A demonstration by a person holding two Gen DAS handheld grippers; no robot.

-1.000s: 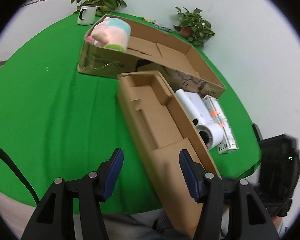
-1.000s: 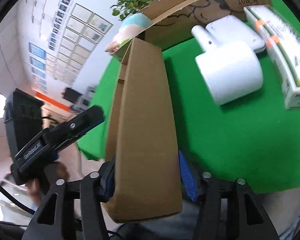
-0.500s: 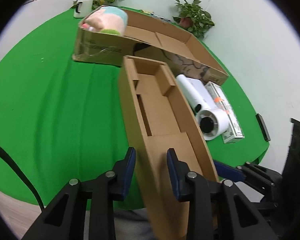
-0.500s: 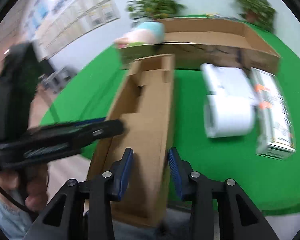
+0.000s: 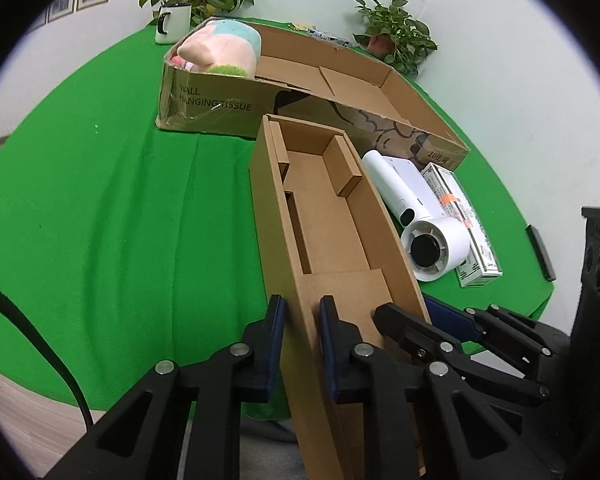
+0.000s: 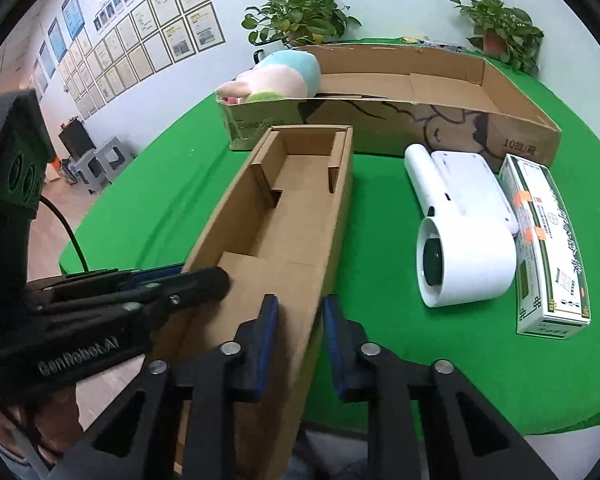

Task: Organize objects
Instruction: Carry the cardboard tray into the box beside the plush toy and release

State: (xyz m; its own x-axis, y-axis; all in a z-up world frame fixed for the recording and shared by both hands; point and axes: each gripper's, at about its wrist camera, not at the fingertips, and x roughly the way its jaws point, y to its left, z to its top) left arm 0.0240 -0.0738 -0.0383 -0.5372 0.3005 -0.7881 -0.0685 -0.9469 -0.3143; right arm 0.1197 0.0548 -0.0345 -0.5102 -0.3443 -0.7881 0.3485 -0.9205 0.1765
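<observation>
A long narrow open cardboard box (image 5: 328, 216) lies on the green table, its near end over the table's front edge. My left gripper (image 5: 302, 316) is shut on the box's left wall. My right gripper (image 6: 296, 316) is shut on the box's right wall (image 6: 336, 232); it also shows in the left wrist view (image 5: 420, 312). The box's inside holds only cardboard inserts. A white hair dryer (image 6: 460, 236) and a white and green carton (image 6: 548, 240) lie to the right of the box.
A large open cardboard tray (image 5: 340, 80) stands behind, with a plush toy (image 5: 220, 48) in its left end. A white mug (image 5: 172, 24) and potted plants (image 5: 396, 36) stand at the back. A black phone (image 5: 540, 252) lies at the right table edge.
Both grippers closed on the narrow box's side walls. The box swung from tilted to level, open side up, and both cameras came lower behind its near end.
</observation>
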